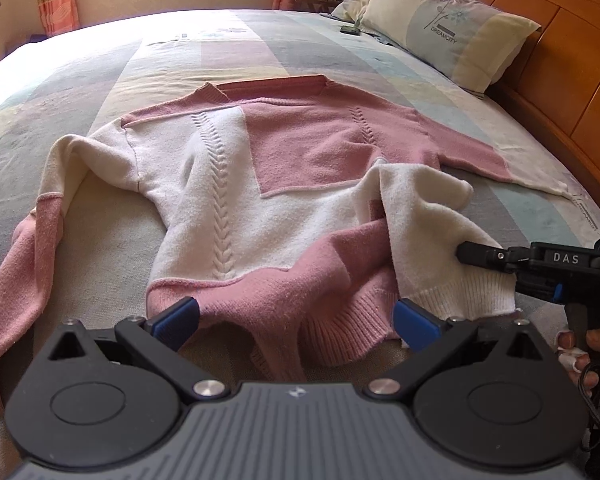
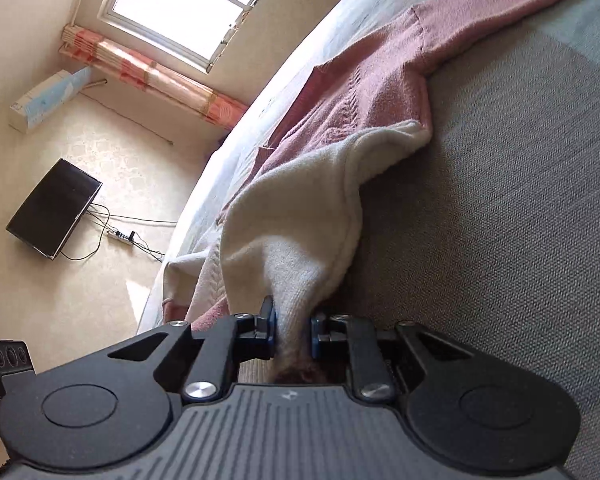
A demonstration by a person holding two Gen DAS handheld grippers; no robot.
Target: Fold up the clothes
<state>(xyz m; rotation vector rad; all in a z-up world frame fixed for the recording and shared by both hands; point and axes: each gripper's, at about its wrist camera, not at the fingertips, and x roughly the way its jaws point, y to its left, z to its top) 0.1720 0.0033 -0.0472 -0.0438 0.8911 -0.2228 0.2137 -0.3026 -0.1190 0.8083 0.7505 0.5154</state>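
Observation:
A pink and white knit sweater (image 1: 260,184) lies spread on the bed, collar toward the far side, sleeves out to both sides. Its lower right corner is turned over, showing the white ribbed hem (image 1: 460,292). My right gripper (image 1: 466,254) comes in from the right in the left wrist view, shut on that white hem. In the right wrist view the white fabric (image 2: 296,248) runs between its blue pads (image 2: 271,330), with my right gripper (image 2: 293,330) clamped on it. My left gripper (image 1: 296,320) hangs open just above the pink hem (image 1: 340,332), jaws wide apart.
The bed has a pastel patchwork sheet (image 1: 172,64) and a wooden headboard (image 1: 560,52) on the right. A pillow (image 1: 444,20) leans at the far right. A hand (image 1: 588,352) holds the right gripper's handle. A window (image 2: 184,0), a dark screen (image 2: 54,208) and a power strip (image 2: 120,236) lie beyond the bed.

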